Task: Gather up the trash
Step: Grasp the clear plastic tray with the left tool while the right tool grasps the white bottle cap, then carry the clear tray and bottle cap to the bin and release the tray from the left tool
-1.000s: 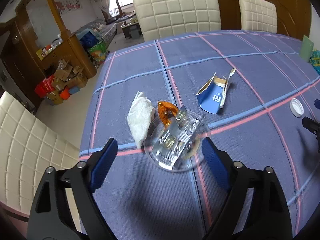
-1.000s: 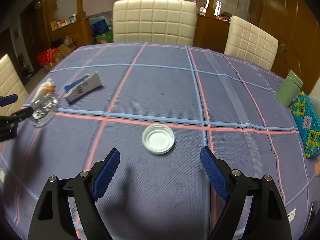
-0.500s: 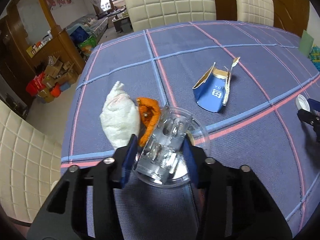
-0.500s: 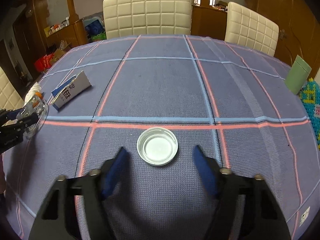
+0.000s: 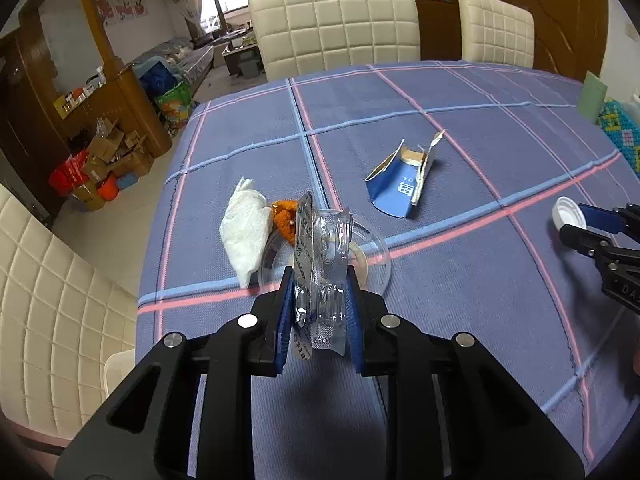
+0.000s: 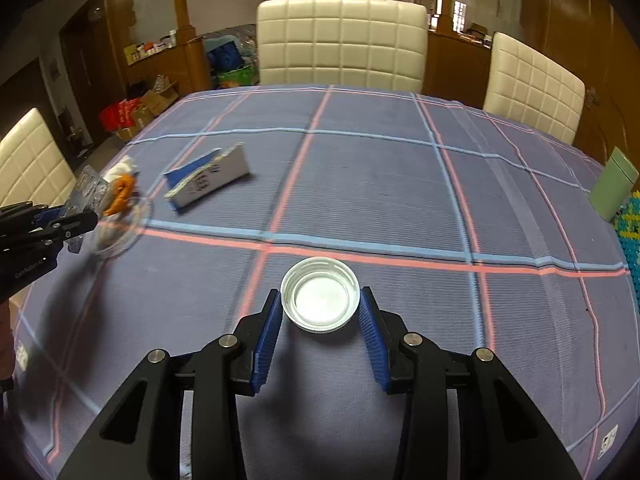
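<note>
A crumpled blister pack (image 5: 320, 280) is clamped by the left hand-held gripper (image 5: 318, 312); the white lid (image 6: 320, 299) is flanked, perhaps touched, by the right hand-held gripper (image 6: 320, 320).

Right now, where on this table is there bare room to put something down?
Bare cloth lies between the torn blue carton and the green cup. It is crowded around the clear plastic lid, white tissue and orange peel.

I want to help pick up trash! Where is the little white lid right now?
In the right wrist view the white lid lies open side up on the tablecloth, between the pads of the right hand-held gripper, just below the pink stripe.
</note>
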Demonstrator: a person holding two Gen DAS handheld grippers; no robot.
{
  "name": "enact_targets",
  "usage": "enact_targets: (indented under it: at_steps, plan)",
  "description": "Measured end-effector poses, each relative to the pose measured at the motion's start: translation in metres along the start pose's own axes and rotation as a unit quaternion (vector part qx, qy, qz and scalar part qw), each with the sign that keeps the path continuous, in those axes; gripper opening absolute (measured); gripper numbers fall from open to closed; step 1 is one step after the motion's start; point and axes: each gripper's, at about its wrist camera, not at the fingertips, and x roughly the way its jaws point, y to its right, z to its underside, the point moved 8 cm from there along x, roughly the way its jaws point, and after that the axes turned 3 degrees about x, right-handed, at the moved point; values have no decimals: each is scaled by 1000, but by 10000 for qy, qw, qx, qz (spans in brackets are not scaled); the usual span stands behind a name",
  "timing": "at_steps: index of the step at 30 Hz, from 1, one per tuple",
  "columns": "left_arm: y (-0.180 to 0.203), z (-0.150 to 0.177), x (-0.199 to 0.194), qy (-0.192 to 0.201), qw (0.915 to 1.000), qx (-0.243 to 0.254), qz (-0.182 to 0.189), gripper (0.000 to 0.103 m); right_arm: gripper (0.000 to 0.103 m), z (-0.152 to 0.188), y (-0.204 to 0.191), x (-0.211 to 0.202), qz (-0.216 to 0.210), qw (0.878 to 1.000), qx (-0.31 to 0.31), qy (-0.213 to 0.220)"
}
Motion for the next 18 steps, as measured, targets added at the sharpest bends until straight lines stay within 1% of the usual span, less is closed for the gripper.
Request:
enact_targets:
  at_steps: [4, 8, 10, 18]
  plan:
    - [0, 9, -19, 107, 9999, -7, 13, 25, 38, 7, -22, -8, -262, 9996, -101, -79]
    - [-3, 19, -38, 209, 9998, -57, 16, 25, 38, 13, -54, -21, -436, 9982, -400, -43]
    - [-6, 26, -47, 250, 9996, -91, -20, 25, 39, 17, -74, -26, -621, 9965, -556, -86]
    - [-29, 62, -77, 353, 9984, -431, -90, 25, 38, 31, -142, -49, -893, 9890, -1181, -23]
